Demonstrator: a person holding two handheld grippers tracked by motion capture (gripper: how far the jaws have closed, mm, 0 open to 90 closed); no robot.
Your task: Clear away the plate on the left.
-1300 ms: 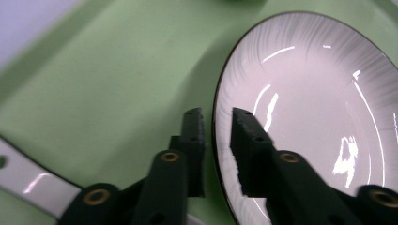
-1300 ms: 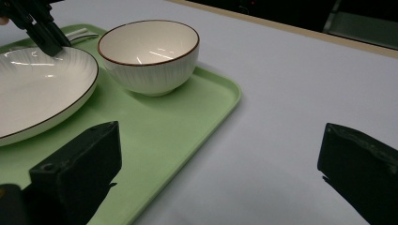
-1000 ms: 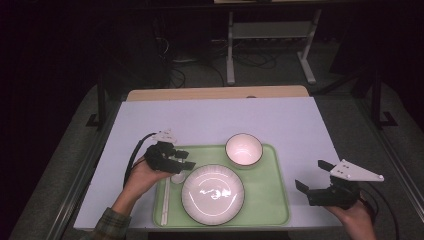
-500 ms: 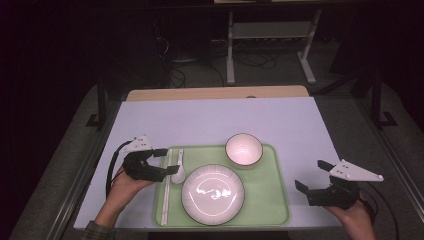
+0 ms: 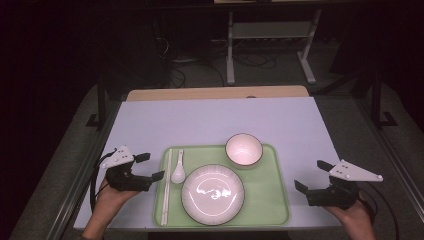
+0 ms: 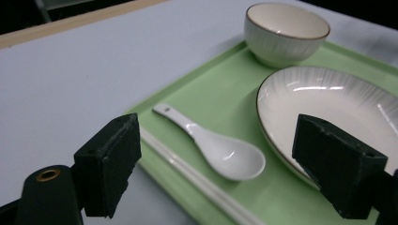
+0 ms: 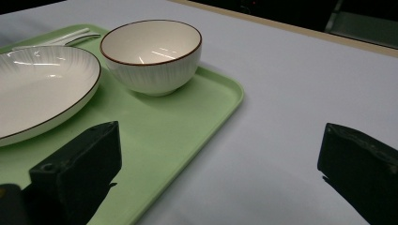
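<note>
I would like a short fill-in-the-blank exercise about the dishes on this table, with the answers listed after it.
1. The white spoon lies on the green ____, between the chopsticks and the plate.
2. The bowl stands beyond the plate and holds ____.
3. The left tool has its jaws ____, with nothing between them.
4. The right tool hovers beside the tray's ____ edge.

Answers: tray; nothing; open; right
</note>
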